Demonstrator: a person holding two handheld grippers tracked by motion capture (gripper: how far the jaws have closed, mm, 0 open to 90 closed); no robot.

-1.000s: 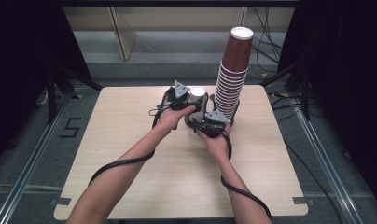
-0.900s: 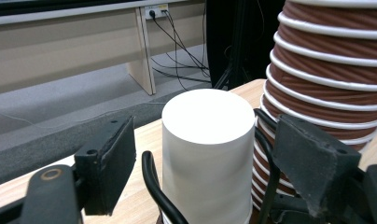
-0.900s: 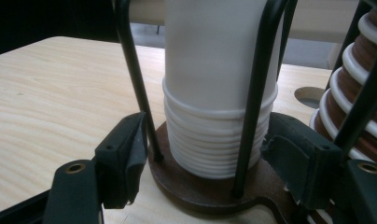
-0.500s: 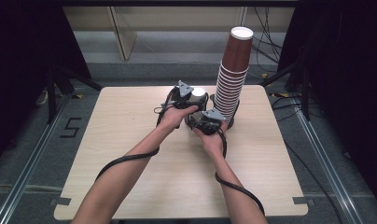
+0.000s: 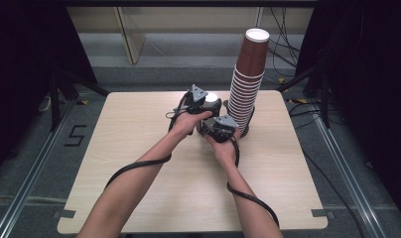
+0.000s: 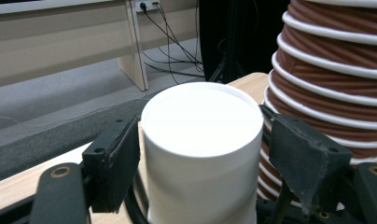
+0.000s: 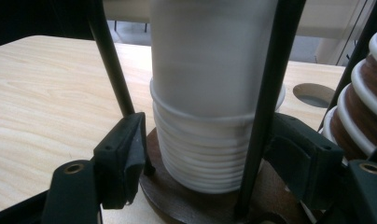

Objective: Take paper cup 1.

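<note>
I am working at the short stack of white cups (image 7: 210, 154), which stands in a wire holder on a round brown base (image 7: 177, 198) on the table (image 5: 139, 163), just left of the tall stack of brown cups (image 5: 245, 89).

My left gripper (image 6: 200, 154) has just been closing around the top white cup (image 6: 203, 140); its pads sit at the cup's sides, touching or nearly so.

My right gripper (image 7: 210, 163) sits lower, narrowed on the nested rims below.

I judge this to be the step of separating the top cup. Next I need a firm left grip, then a straight lift while the right steadies the stack.
</note>
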